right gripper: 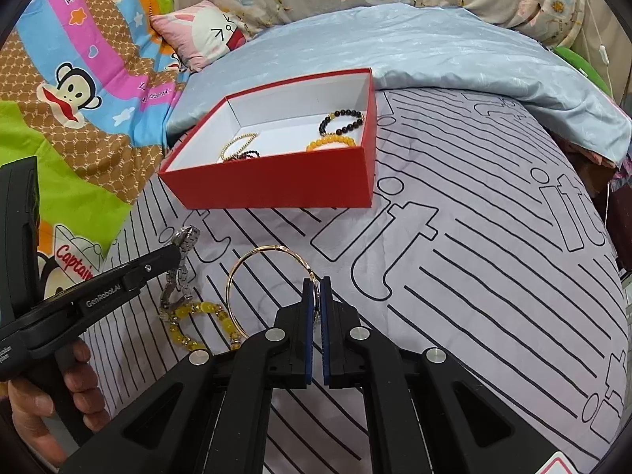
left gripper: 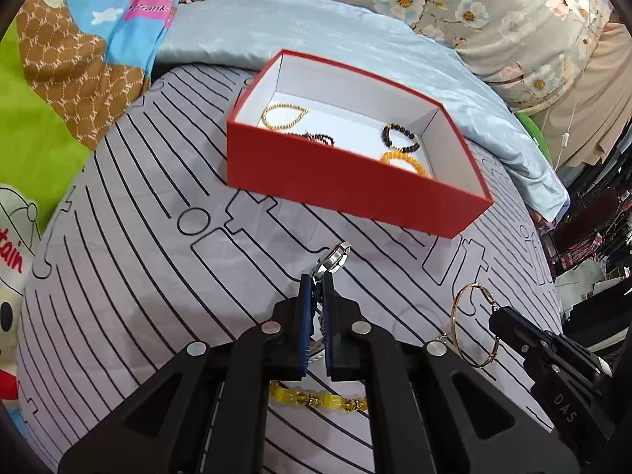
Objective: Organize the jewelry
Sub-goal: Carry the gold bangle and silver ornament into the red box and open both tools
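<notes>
Both grippers clamped on jewelry, red box waiting

The striped bedsheet [right gripper: 493,276] fills the lower frame, and the red box [right gripper: 276,185] sits upper centre in the right wrist view, already holding a black bead bracelet [right gripper: 341,120] and an orange one [right gripper: 331,142]. The left gripper [left gripper: 318,280] has its jaws pinched tight on a silver metal watch [left gripper: 335,256], its band trailing down to the sheet; the right gripper [right gripper: 316,288] is closed on the thin gold bangle [right gripper: 252,284]. A yellow bead bracelet [right gripper: 197,316] lies loose at lower left. I'd lift the watch well clear first — that trailing band could snag the beads — then carry it over the box's near wall before letting go.
</notes>
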Action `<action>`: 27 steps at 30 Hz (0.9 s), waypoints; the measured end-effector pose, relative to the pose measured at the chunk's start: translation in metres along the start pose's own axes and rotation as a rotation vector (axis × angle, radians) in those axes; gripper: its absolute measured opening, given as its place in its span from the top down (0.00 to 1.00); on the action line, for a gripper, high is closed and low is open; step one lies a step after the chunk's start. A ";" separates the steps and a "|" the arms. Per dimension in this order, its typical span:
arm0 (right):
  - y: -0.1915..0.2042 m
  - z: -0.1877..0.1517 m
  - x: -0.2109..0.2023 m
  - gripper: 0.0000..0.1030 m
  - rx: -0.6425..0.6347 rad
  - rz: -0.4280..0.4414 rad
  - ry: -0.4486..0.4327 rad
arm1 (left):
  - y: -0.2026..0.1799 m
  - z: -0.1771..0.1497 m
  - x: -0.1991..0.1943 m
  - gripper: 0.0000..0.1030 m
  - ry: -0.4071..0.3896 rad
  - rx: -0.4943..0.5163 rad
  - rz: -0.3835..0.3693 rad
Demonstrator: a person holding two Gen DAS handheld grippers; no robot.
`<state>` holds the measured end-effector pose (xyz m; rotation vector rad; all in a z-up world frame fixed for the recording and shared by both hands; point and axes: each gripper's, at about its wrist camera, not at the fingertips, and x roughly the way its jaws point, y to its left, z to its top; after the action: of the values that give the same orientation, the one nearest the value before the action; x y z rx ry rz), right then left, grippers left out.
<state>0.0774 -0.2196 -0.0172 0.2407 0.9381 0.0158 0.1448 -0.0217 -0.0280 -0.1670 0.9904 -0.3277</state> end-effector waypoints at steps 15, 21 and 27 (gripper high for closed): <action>0.014 0.050 -0.025 0.98 -0.030 0.039 -0.119 | -0.015 0.050 -0.048 0.96 -0.150 0.039 -0.058; 0.014 0.087 -0.011 0.98 -0.034 0.033 -0.143 | -0.022 0.088 -0.042 0.96 -0.204 0.067 -0.054; 0.015 0.127 0.024 0.98 -0.031 0.025 -0.129 | -0.027 0.128 -0.014 0.96 -0.220 0.091 -0.041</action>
<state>0.1941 -0.2273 0.0389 0.2223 0.8057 0.0370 0.2402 -0.0435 0.0599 -0.1379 0.7541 -0.3824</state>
